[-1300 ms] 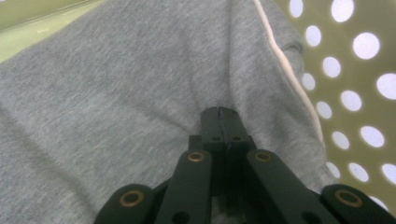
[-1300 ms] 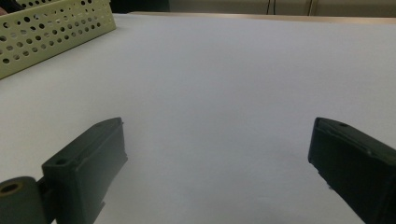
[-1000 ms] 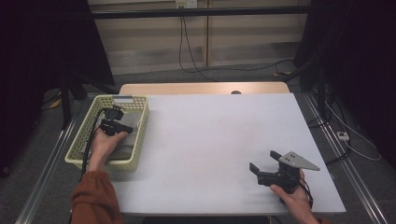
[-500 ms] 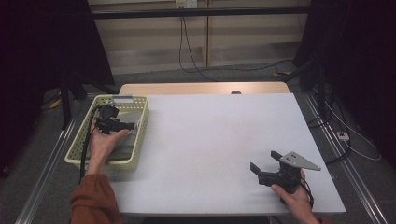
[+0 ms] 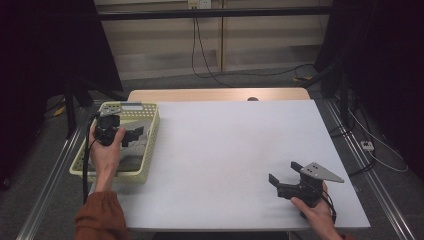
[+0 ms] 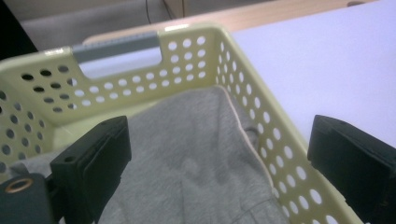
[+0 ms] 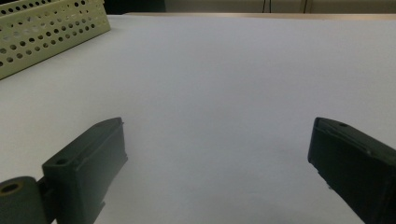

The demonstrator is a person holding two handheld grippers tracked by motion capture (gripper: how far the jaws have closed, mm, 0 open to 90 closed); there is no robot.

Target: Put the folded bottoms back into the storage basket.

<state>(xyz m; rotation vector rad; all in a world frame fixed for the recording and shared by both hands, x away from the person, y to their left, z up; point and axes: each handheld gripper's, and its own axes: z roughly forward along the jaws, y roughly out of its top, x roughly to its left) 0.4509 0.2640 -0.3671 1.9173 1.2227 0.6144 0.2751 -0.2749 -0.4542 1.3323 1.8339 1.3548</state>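
Observation:
A pale yellow perforated basket (image 5: 153,129) stands at the table's left edge with a grey cloth (image 5: 133,159) lying in it. My left gripper (image 5: 135,134) hovers over the basket. Its jaws have just been opening and now stand wide apart with nothing gripped. In the left gripper view the grey cloth (image 6: 196,154) lies loose below the left gripper (image 6: 219,163), inside the basket wall (image 6: 261,121). My right gripper (image 5: 283,171) rests near the front right of the white table (image 5: 225,145), open and holding nothing. In the right gripper view the right gripper (image 7: 219,163) has bare tabletop between its jaws.
The basket (image 7: 46,28) sits far off at the upper left of the right gripper view. A wooden board (image 5: 215,95) borders the table's far edge. Metal rails run along both sides, and cables lie on the floor (image 5: 370,145) at the right.
The left gripper has risen off the cloth and shifted slightly within the basket, and its jaws have opened. The cloth stays in the basket. The right gripper has not moved.

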